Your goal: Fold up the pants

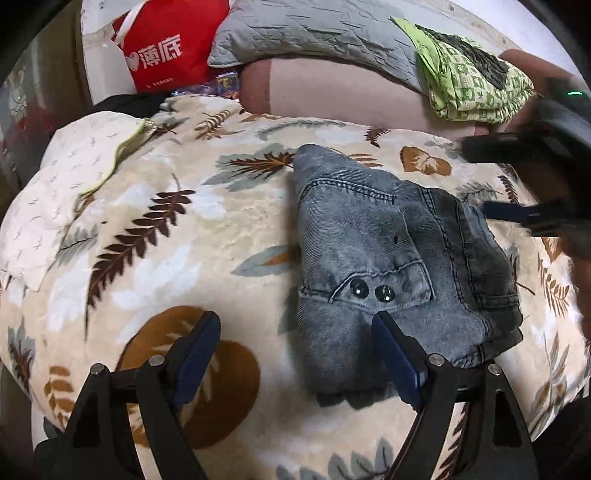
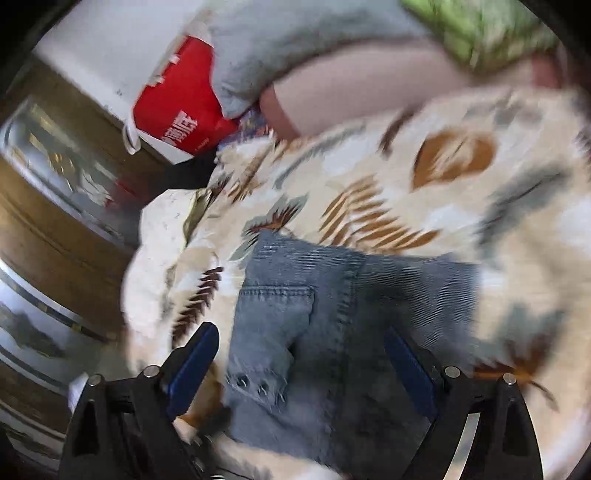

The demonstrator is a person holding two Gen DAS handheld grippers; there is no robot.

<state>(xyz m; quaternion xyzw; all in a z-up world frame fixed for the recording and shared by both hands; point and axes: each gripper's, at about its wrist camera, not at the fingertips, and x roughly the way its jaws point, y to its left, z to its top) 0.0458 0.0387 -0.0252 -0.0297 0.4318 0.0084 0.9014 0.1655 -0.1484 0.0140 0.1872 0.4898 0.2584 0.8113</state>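
bed cover: cream fleece blanket (image 1: 155,236) printed with brown, rust and grey-blue leaves, spread over the bed.
second cover: pale sheet (image 1: 62,184) with tiny marks, on the blanket's left part.
pillow: grey quilted pillow (image 1: 314,33) at the far end, lying on a pinkish bolster (image 1: 343,96).
green cloth: green patterned fabric (image 1: 476,81) bunched on the bolster's right end.
bag: red bag (image 1: 166,48) with white characters, left of the pillow.
wall: white wall (image 2: 110,48) behind the bag.
furniture: brown wooden unit (image 2: 55,236) with a glass front, beside the bed; blurred.
light: soft, even indoor light.
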